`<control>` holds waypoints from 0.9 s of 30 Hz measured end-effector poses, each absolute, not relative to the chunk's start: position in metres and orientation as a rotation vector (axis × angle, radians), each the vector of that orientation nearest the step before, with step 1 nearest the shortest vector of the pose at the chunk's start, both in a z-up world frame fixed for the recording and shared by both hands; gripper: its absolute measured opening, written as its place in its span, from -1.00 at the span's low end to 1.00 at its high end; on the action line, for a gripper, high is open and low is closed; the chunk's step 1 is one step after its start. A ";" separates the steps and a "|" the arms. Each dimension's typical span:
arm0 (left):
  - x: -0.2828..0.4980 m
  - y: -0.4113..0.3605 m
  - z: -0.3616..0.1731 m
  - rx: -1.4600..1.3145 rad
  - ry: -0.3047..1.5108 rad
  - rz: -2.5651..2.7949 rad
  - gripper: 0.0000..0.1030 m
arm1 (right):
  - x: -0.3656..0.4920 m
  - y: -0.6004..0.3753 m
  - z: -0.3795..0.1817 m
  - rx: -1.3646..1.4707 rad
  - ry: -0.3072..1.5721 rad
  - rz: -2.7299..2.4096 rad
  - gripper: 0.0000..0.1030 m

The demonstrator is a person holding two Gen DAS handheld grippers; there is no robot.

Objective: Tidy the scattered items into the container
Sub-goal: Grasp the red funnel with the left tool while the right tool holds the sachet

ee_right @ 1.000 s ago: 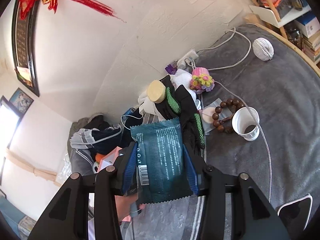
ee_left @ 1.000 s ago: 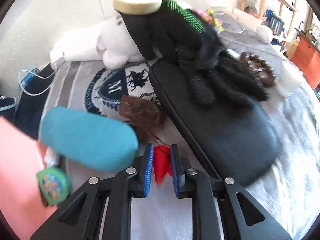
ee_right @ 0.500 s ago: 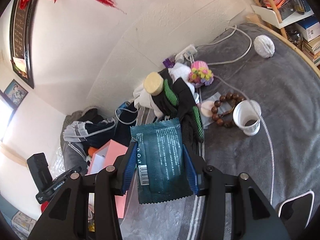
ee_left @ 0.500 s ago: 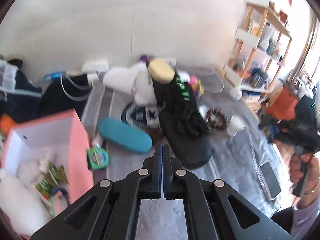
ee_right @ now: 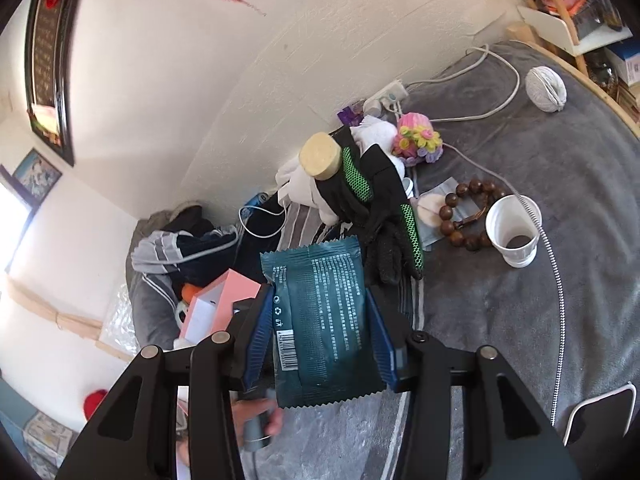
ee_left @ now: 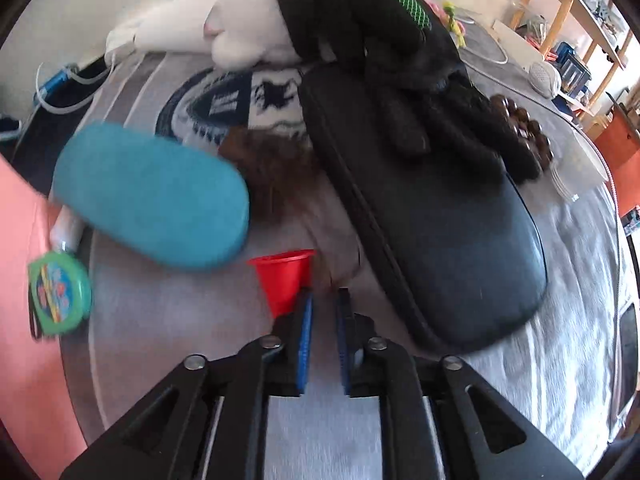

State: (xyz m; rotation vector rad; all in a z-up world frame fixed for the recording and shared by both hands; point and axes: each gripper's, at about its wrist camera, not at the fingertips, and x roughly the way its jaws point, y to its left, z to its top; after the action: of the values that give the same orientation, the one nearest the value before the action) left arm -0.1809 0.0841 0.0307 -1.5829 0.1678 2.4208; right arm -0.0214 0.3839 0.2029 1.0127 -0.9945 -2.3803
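Observation:
My left gripper (ee_left: 323,300) hangs low over the grey blanket with a small gap between its blue pads, and nothing between them. A small red cup (ee_left: 284,278) lies just left of the left fingertip, outside the jaws. A teal case (ee_left: 152,202), a green round tin (ee_left: 60,300) and a black pouch (ee_left: 432,216) lie around it. My right gripper (ee_right: 320,324) is shut on a dark teal snack packet (ee_right: 320,320), held high above the bed. The pink box (ee_right: 224,304) shows below left of it; its pink wall (ee_left: 24,320) is at the left edge.
Black gloves (ee_right: 380,216) lie on white cloth with a round sponge (ee_right: 320,156). Wooden beads (ee_right: 464,216), a white paper cup (ee_right: 514,232), a pink knitted toy (ee_right: 416,138), cables and a white ball (ee_right: 546,90) lie on the grey blanket. A phone (ee_right: 600,420) is at the lower right.
My left gripper was high and fully shut half a second ago; it has dropped close to the blanket by the red cup, pads slightly apart. The right gripper has kept the packet, barely moving.

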 end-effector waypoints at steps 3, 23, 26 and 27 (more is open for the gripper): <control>-0.186 0.089 0.029 -1.568 0.210 2.427 -0.74 | -0.023 0.387 0.202 1.016 -1.002 -2.378 -0.15; -0.133 0.064 0.093 -1.395 0.317 2.535 0.76 | -0.027 0.365 0.195 1.065 -0.956 -2.358 -0.15; -0.139 0.062 0.077 -1.435 0.305 2.537 0.76 | -0.027 0.361 0.196 1.069 -0.926 -2.357 -0.15; -0.144 0.062 0.069 -1.465 0.295 2.531 0.76 | -0.027 0.362 0.196 1.066 -0.928 -2.359 -0.15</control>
State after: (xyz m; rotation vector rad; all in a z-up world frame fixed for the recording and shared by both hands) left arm -0.1435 0.0621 0.0688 -1.4652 0.2952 2.5311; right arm -0.0269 0.3619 0.1957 1.0661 -0.9278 -2.3587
